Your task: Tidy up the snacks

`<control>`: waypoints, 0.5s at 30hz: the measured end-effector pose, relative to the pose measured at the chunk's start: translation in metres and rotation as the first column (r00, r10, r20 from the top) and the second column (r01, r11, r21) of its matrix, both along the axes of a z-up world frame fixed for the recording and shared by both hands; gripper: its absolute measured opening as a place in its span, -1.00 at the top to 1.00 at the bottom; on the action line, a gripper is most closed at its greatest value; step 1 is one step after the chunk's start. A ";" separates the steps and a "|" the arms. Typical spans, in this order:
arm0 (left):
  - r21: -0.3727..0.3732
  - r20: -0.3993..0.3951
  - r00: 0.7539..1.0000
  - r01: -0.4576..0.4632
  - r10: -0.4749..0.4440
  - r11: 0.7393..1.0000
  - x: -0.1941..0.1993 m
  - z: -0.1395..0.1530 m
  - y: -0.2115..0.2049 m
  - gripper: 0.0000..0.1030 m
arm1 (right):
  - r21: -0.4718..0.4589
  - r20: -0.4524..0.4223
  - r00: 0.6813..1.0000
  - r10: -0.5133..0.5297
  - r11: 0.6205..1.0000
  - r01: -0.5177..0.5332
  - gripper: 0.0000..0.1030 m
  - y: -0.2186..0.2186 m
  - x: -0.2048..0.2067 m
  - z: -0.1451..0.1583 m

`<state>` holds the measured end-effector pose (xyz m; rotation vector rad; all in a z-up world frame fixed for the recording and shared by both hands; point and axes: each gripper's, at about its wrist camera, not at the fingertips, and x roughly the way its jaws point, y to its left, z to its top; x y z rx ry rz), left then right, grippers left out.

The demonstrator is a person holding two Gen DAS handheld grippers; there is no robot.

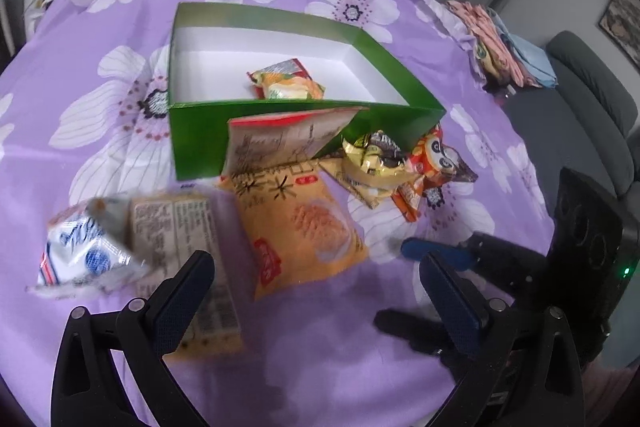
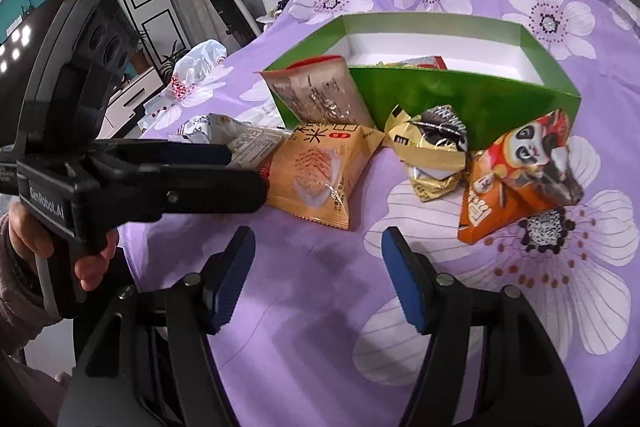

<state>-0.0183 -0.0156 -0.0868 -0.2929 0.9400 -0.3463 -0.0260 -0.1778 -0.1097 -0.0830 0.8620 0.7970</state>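
Observation:
A green open box (image 1: 208, 139) (image 2: 440, 99) stands on the purple flowered cloth with one orange snack packet (image 1: 286, 81) inside. In front lie an orange rice-cracker packet (image 1: 296, 227) (image 2: 324, 171), a brown packet leaning on the box (image 1: 280, 143) (image 2: 316, 95), a gold packet (image 1: 372, 159) (image 2: 432, 151), a panda packet (image 1: 436, 167) (image 2: 520, 171), a beige packet (image 1: 180, 239) and a white-blue packet (image 1: 84, 247). My left gripper (image 1: 316, 267) is open above the cracker and beige packets. My right gripper (image 2: 318, 239) is open and empty over bare cloth; it shows in the left wrist view (image 1: 432, 251).
A grey sofa (image 1: 580, 99) and folded cloths (image 1: 504, 43) lie at the right. A white plastic bag (image 2: 196, 67) sits at the table's far left edge. The left gripper's body (image 2: 120, 179) crosses the right wrist view.

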 end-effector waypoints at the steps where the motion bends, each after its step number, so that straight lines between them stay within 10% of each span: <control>1: 0.006 0.006 1.000 0.004 -0.004 1.000 0.003 0.000 0.000 -0.98 | 0.002 -0.005 1.000 0.003 1.000 -0.003 -0.28 0.001 0.002 -0.002; 15: 0.015 -0.041 0.999 0.026 -0.026 1.000 0.031 -0.010 -0.005 -0.74 | 0.009 -0.040 0.999 0.033 0.999 -0.033 -0.05 0.020 0.027 -0.011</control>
